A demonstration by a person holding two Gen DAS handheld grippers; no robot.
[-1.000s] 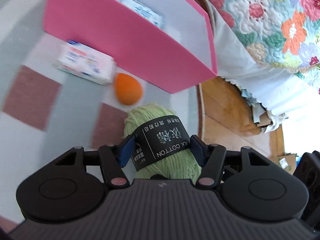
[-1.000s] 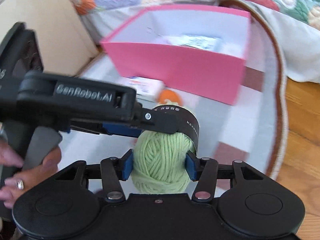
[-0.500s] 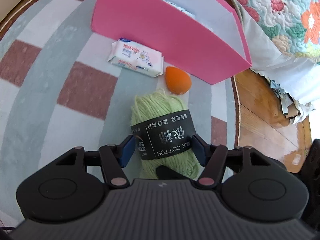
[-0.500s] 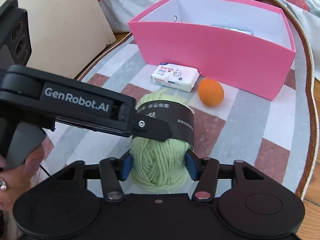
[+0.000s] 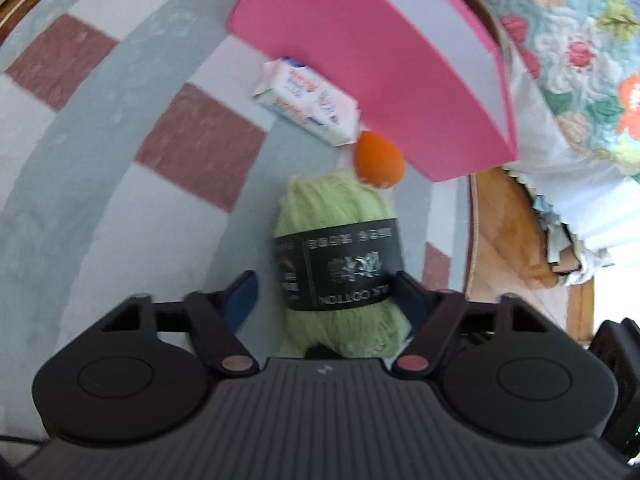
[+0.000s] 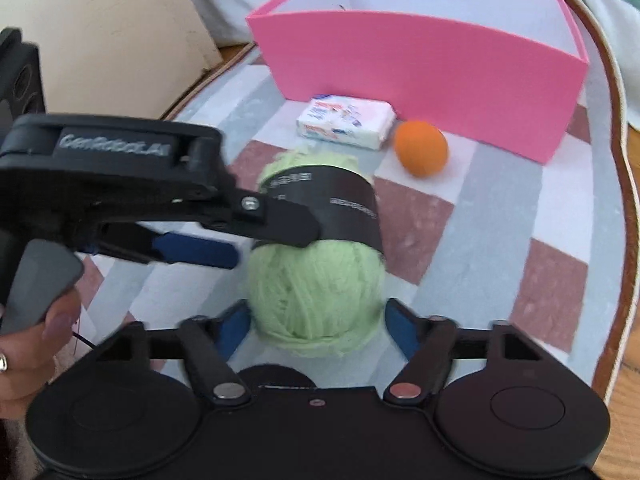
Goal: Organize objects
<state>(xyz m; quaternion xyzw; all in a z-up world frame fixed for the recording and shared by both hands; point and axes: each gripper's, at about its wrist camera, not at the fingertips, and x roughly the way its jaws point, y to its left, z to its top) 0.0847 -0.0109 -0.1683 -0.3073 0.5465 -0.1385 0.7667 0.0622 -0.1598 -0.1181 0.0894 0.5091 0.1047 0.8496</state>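
A light green yarn ball (image 5: 340,216) with a black paper band lies on the checked rug (image 5: 120,184). My left gripper (image 5: 326,292) is open around it, with a gap at its left finger. My right gripper (image 6: 316,328) is open around the same yarn ball (image 6: 316,292), its fingers just clear of the sides. The left gripper's body (image 6: 112,184) crosses the right wrist view from the left. A white tissue pack (image 6: 346,120) and an orange egg-shaped sponge (image 6: 420,148) lie in front of the pink box (image 6: 432,64).
The rug's edge and bare wood floor (image 5: 516,236) are to the right. A bed with a flowered quilt (image 5: 580,40) stands beyond the box. A cream board (image 6: 100,28) leans at the left. A hand (image 6: 36,332) holds the left gripper's handle.
Both grippers have opened and let go of the yarn ball, which now rests on the rug. The pink box looks farther away and lower than a second ago.
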